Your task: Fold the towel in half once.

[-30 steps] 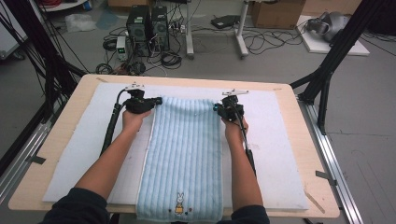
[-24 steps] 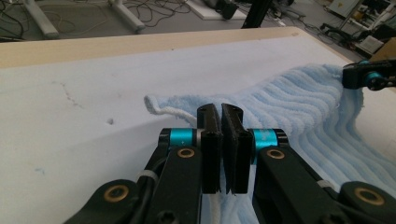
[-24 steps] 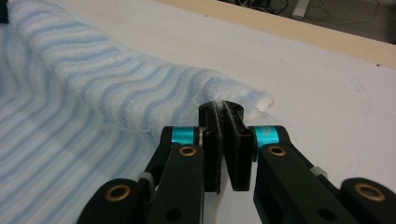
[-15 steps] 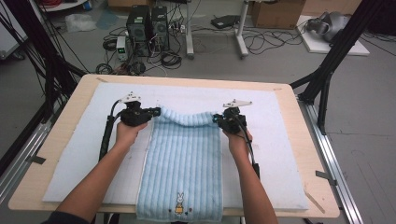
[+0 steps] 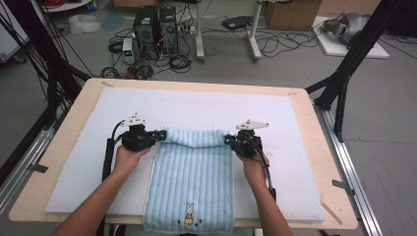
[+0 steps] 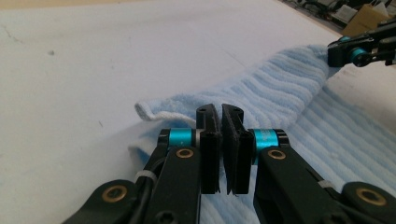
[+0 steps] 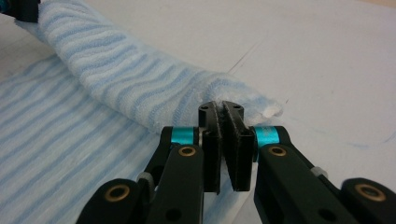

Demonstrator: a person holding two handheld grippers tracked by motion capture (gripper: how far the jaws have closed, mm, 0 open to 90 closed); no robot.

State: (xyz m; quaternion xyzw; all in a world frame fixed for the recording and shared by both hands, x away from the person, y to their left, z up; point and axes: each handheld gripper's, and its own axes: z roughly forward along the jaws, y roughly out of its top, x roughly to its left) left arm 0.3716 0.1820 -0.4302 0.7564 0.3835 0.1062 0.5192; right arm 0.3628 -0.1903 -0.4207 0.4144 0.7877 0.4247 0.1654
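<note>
A light blue ribbed towel [image 5: 192, 172] with a small rabbit emblem [image 5: 188, 215] lies lengthwise on a white mat [image 5: 196, 105]; its near end hangs over the table's front edge. The far edge is lifted and curled back over the rest in a soft roll. My left gripper [image 5: 161, 133] is shut on the far left corner, with towel [image 6: 280, 88] pinched between its jaws [image 6: 220, 112]. At the far right corner my right gripper [image 5: 228, 140] is shut on the towel [image 7: 130, 79], the cloth caught at its tips [image 7: 220, 109]. Each gripper view shows the other gripper farther off.
The mat covers a wooden table [image 5: 324, 162] with bare margins on all sides. Beyond the table, on the floor, stand computer towers [image 5: 155, 24], loose cables and a cardboard box. Black frame legs [image 5: 344, 78] rise at both sides.
Both hands have drawn back toward the person, dragging the towel's far edge along. The towel's flat part is shorter, and the far edge now curls over it.
</note>
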